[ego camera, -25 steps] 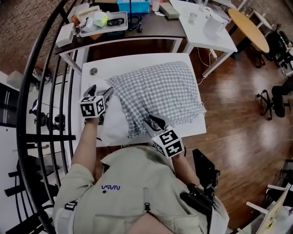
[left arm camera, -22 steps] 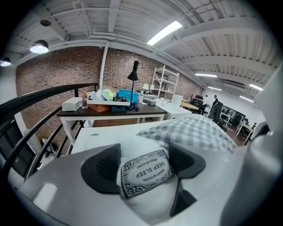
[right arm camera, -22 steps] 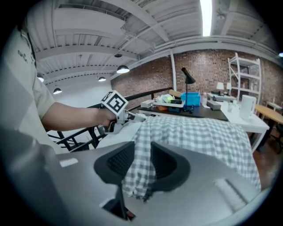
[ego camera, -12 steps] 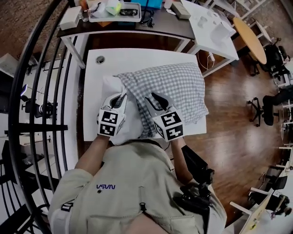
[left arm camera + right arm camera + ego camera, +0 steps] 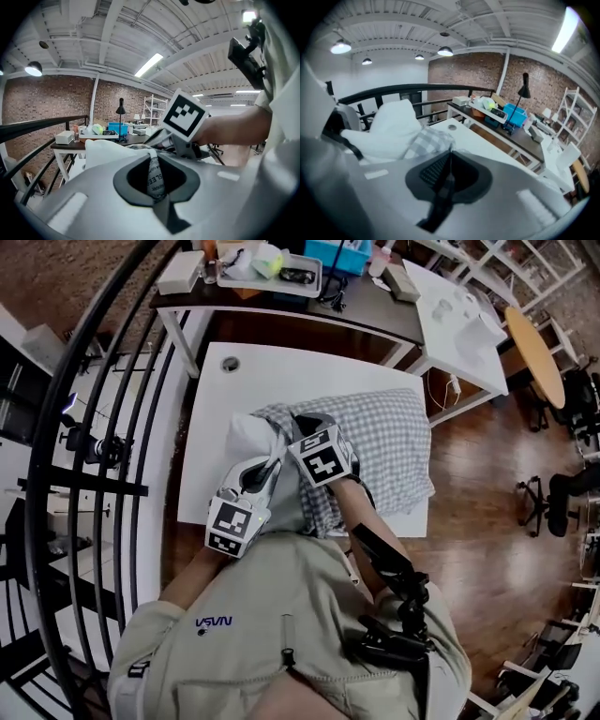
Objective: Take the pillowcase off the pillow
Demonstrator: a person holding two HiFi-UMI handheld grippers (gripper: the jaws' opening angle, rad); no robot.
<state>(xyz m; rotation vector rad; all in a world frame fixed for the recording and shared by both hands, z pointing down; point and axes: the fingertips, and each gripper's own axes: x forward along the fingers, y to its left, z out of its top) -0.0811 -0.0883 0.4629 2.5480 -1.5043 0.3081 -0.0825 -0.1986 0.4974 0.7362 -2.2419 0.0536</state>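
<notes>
Both forearms reach forward side by side, the left gripper [image 5: 267,463] near level with jaws clamped on a cloth label [image 5: 154,176], the right gripper [image 5: 302,423] tilted down, its jaws just closing onto the pillowcase [image 5: 429,138].

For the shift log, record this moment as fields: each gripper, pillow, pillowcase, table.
left gripper: shut on a printed fabric tag
right gripper: jaws have just been closing, checked pillowcase pinched between them
pillow: white end bared, the rest inside the case
table: white, bears the pillow
</notes>
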